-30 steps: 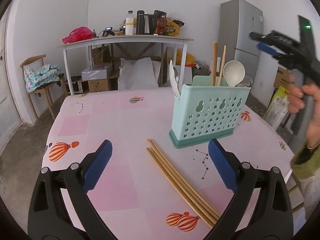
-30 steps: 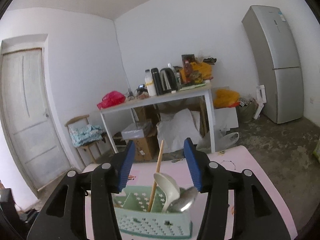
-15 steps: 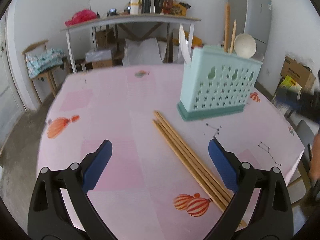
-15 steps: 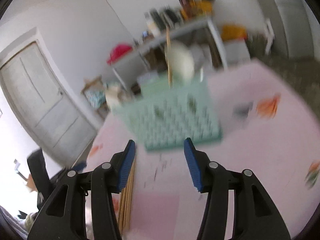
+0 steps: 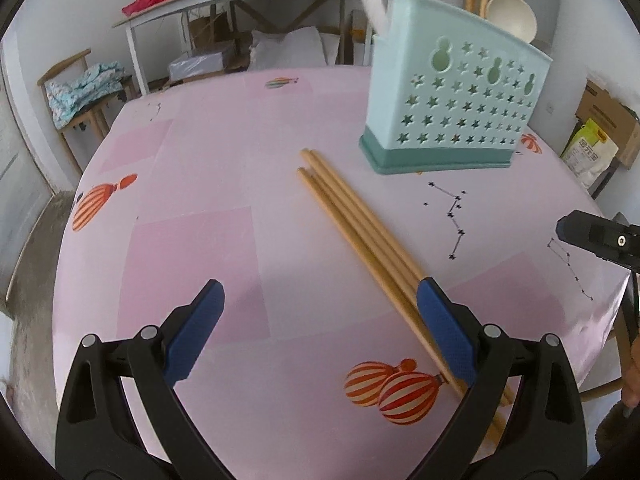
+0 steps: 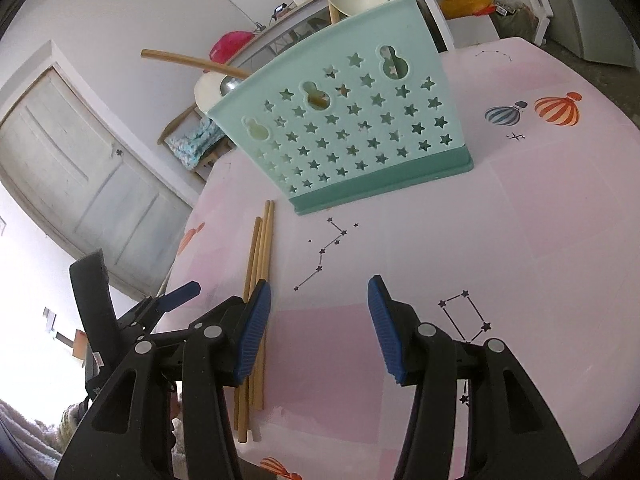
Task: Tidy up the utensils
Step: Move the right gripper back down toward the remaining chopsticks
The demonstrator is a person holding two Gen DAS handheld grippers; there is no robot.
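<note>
A bundle of long wooden chopsticks point(image 5: 360, 228) lies loose on the pink tablecloth in front of a mint-green star-punched utensil caddy point(image 5: 452, 108). The caddy holds a white ladle point(image 5: 512, 20), spoons and wooden sticks. My left gripper point(image 5: 320, 292) hovers open just above the cloth, and its right finger point(image 5: 444, 324) covers the near part of the chopsticks. My right gripper point(image 6: 319, 286) is open with nothing between its fingers. It faces the caddy point(image 6: 352, 132), with the chopsticks point(image 6: 256, 264) beside and under its left finger.
The round table's edge point(image 5: 600, 312) runs close on the right, with a chair below it. The right gripper's black body point(image 5: 596, 240) reaches in there. A white side table with bottles, a chair with cloth, boxes and a door stand behind.
Both grippers have come down toward the table and tipped downward. The right view swung from the room onto the caddy and cloth. The left gripper has closed in on the chopsticks.
</note>
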